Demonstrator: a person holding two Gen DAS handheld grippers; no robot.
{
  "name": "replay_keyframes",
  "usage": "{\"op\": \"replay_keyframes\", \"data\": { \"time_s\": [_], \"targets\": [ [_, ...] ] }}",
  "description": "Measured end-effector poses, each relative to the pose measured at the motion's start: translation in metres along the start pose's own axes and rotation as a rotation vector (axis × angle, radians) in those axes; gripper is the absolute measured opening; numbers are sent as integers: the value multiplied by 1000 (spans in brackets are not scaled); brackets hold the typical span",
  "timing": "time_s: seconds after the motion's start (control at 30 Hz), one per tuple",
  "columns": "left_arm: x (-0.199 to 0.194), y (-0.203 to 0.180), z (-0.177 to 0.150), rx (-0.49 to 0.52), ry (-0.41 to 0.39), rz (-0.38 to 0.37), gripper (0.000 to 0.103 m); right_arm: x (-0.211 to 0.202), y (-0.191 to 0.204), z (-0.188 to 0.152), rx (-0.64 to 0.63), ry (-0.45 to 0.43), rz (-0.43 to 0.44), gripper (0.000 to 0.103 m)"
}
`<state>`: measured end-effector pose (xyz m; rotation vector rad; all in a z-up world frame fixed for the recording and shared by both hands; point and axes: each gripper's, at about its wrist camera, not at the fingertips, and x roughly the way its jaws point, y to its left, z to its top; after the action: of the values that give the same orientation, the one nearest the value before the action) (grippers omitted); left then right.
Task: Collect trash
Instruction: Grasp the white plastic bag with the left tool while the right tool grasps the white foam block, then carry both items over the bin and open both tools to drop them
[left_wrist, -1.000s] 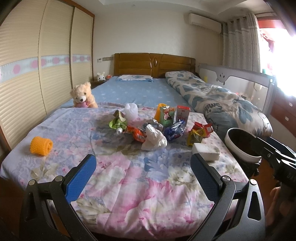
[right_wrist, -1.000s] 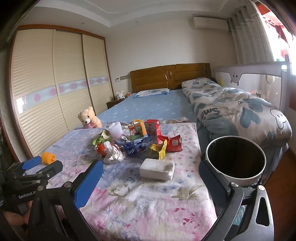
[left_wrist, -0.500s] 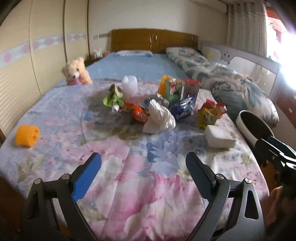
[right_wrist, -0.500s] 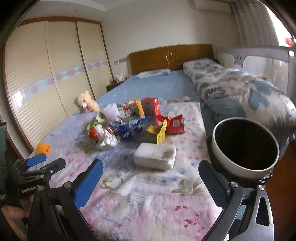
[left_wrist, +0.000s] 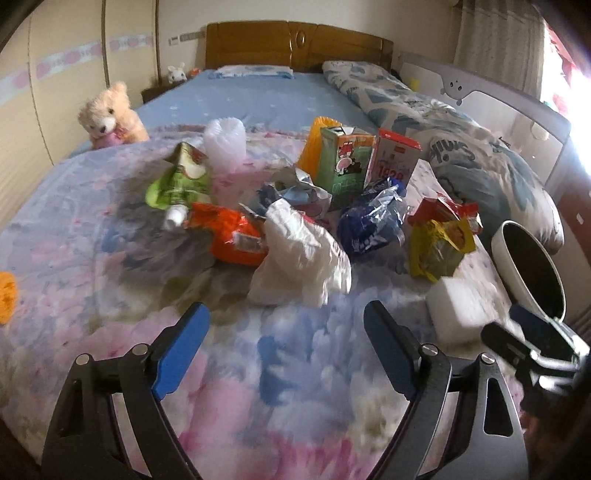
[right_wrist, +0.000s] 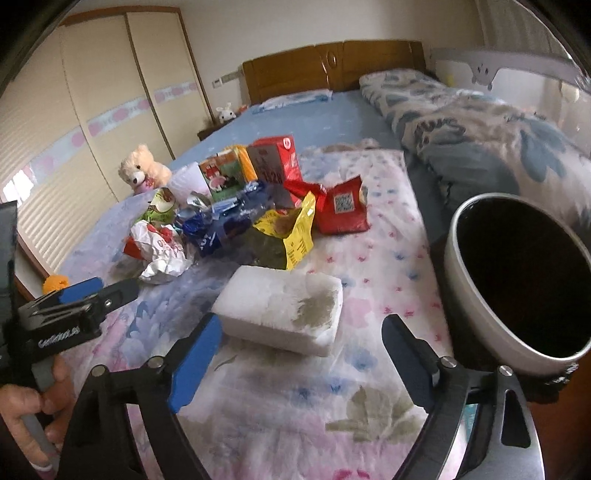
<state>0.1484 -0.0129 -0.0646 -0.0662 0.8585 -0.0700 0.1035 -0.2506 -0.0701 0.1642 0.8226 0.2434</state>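
A pile of trash lies on the floral bedspread (left_wrist: 110, 266): a crumpled white bag (left_wrist: 299, 258), an orange wrapper (left_wrist: 231, 236), a green pouch (left_wrist: 179, 181), a blue wrapper (left_wrist: 373, 218), a yellow packet (left_wrist: 437, 245), cartons (left_wrist: 347, 162) and a white sponge block (right_wrist: 280, 310). My left gripper (left_wrist: 286, 332) is open, just short of the white bag. My right gripper (right_wrist: 301, 339) is open, its fingers either side of the sponge block's near edge. A white bin (right_wrist: 517, 280) with a dark inside stands at the bed's right edge.
A teddy bear (left_wrist: 109, 116) sits at the far left of the bed. An orange roll (left_wrist: 7, 295) lies at the left edge. A rolled quilt (left_wrist: 461, 147) lies along the right side. Wardrobe doors (right_wrist: 74, 122) line the left wall.
Both grippers have moved forward and lower over the bed. The left now nears the white bag, the right nears the sponge block. Both stay open.
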Motion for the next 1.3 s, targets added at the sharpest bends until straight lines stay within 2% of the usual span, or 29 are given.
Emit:
{"op": "replay_keyframes", "data": {
  "time_s": [0.07,0.13,0.17,0.2,0.23,0.33,0.47,0.53,0.67,1.0,1.3],
  "targets": [
    [10,1,5,-11,15,-5,81,5,1,1,2,14,11,79],
    [22,2,10,-29,47,-39,60,9,2,2,3,30,32,59],
    [26,3,10,-38,62,-57,55,11,3,2,2,38,37,59],
    [29,4,9,-43,73,-70,42,11,3,1,-3,35,31,58],
    [31,4,9,-45,81,-81,22,10,4,1,-7,32,28,57],
    [31,5,4,-52,90,-109,10,7,4,-2,0,32,32,47],
    [16,5,-3,-33,56,-119,10,-2,-2,-5,30,23,43,33],
    [8,3,-9,-20,41,-123,9,-9,-3,-5,35,8,47,21],
    [-8,-2,-18,-11,33,-151,7,-18,-2,-6,32,-14,69,14],
    [-36,-16,-24,19,4,-197,7,-38,-8,-12,67,-67,83,9],
    [-51,-60,-25,109,-9,-278,7,-66,-28,-11,96,-131,47,9]
  ]
}}
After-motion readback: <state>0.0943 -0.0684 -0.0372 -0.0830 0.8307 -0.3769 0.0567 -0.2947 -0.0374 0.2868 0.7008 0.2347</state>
